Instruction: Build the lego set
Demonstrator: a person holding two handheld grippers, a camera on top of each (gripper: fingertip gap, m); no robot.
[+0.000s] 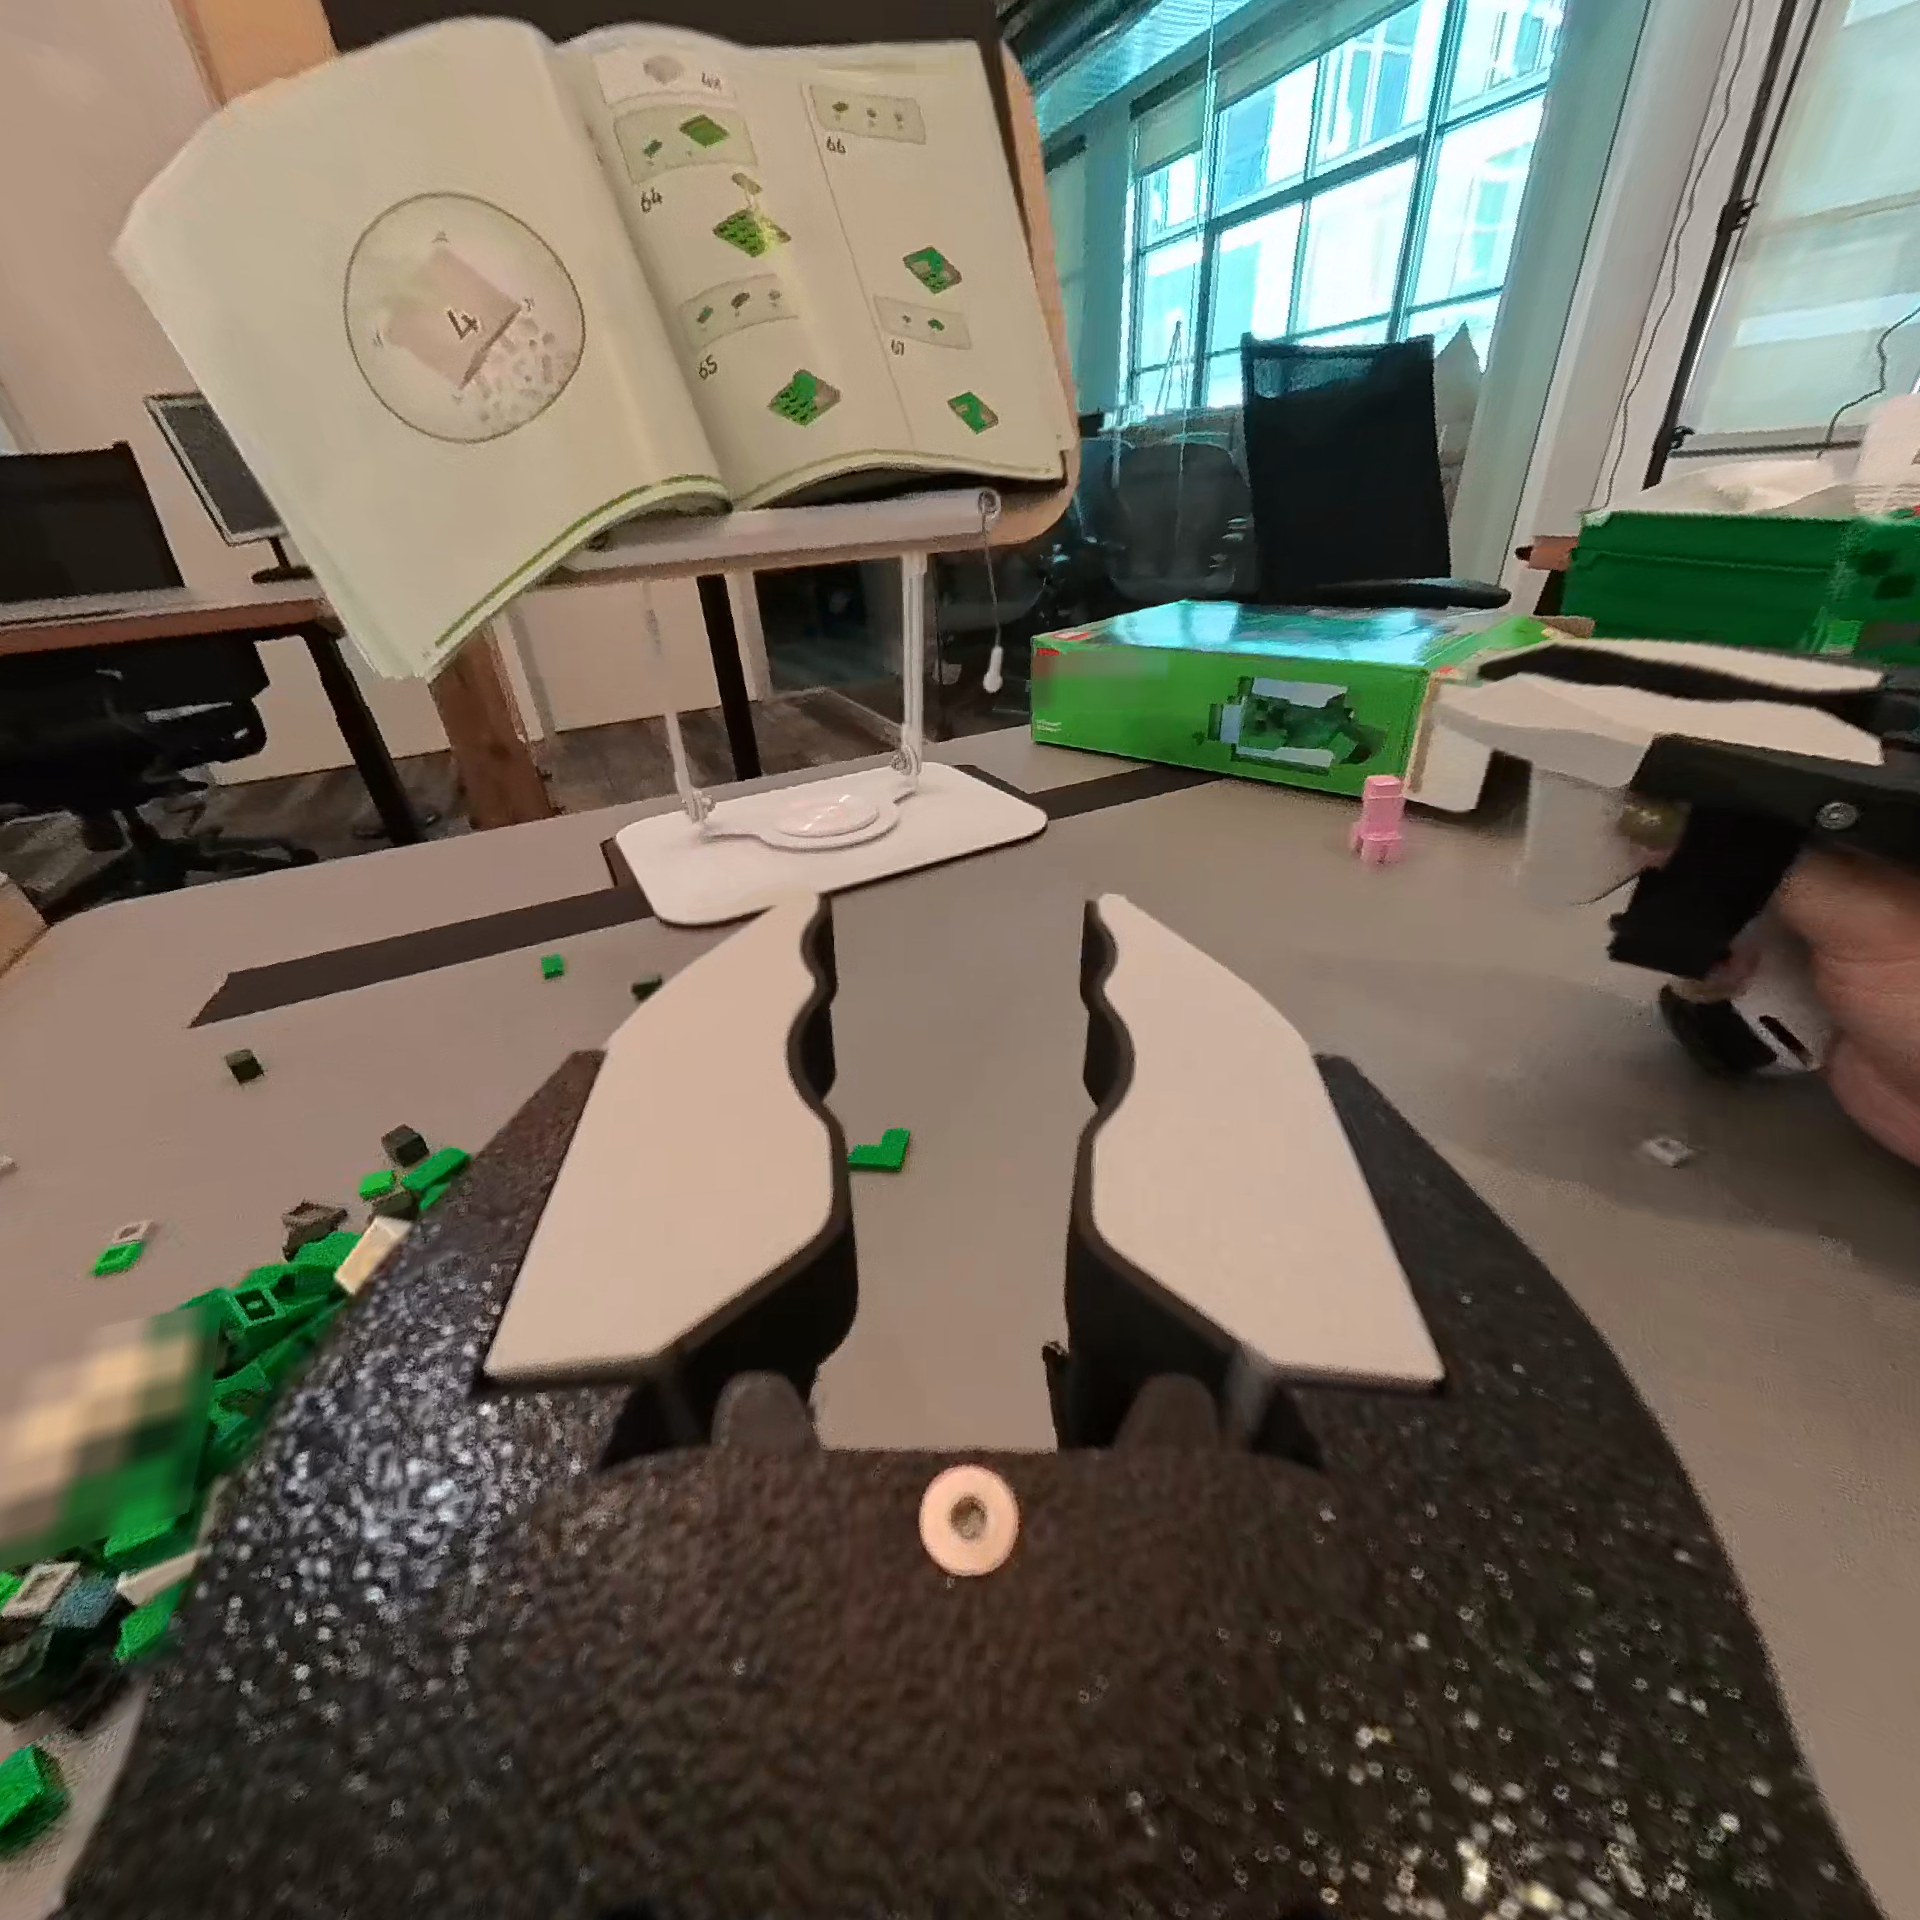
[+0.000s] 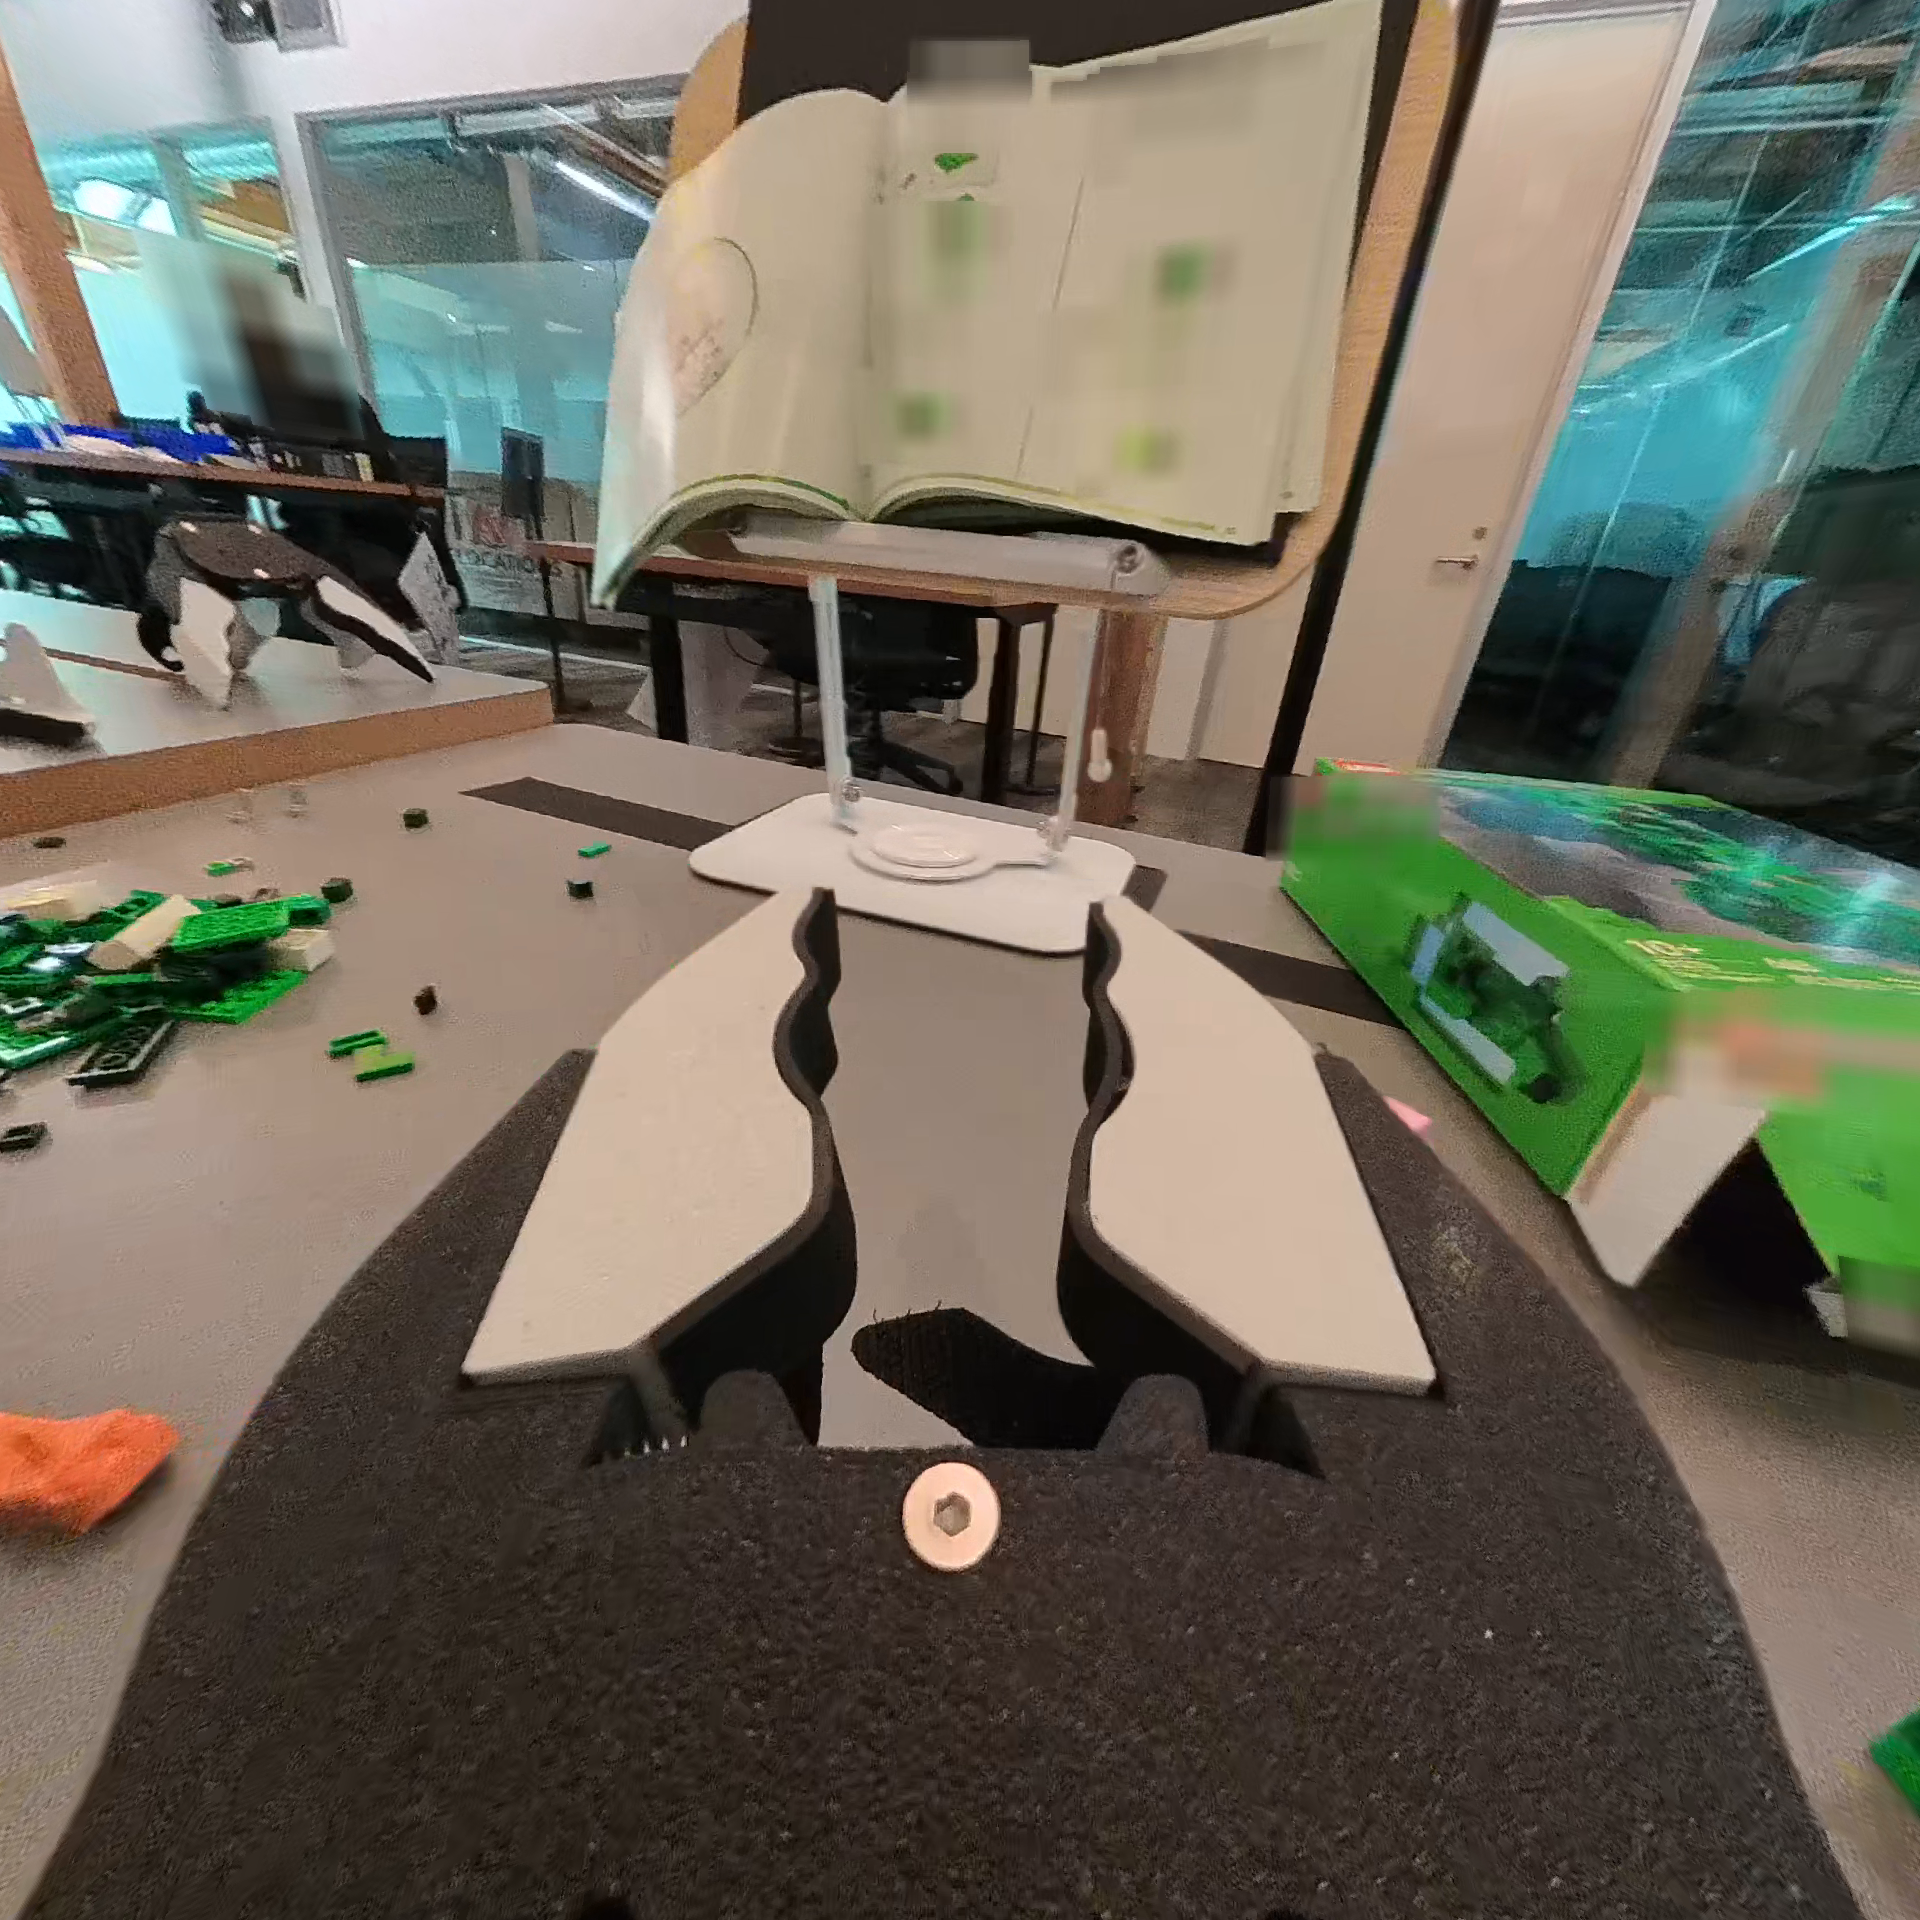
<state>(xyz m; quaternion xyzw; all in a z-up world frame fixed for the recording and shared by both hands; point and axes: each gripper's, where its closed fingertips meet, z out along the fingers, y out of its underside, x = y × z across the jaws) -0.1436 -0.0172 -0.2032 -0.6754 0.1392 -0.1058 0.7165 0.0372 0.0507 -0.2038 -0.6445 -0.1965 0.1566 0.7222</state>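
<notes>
A pile of green, dark and white lego pieces [image 1: 260, 1320] lies at the left of the grey table; it also shows in the right wrist view [image 2: 135, 977]. A green L-shaped piece [image 1: 881, 1148] lies between my left gripper's fingers, on the table below them. My left gripper [image 1: 956, 925] is open and empty above the table. My right gripper [image 2: 956, 914] is open and empty, facing the book stand. It also shows in the left wrist view [image 1: 1662, 707], held by a hand at the right. The open instruction booklet [image 1: 582, 281] rests on a stand [image 1: 831, 831].
The green lego box [image 1: 1226, 686] lies at the back right, its flap open in the right wrist view [image 2: 1558, 997]. A small pink figure [image 1: 1382, 821] stands by the box. An orange cloth [image 2: 73, 1465] lies at the left. Another gripper device [image 2: 270, 592] rests on a far table.
</notes>
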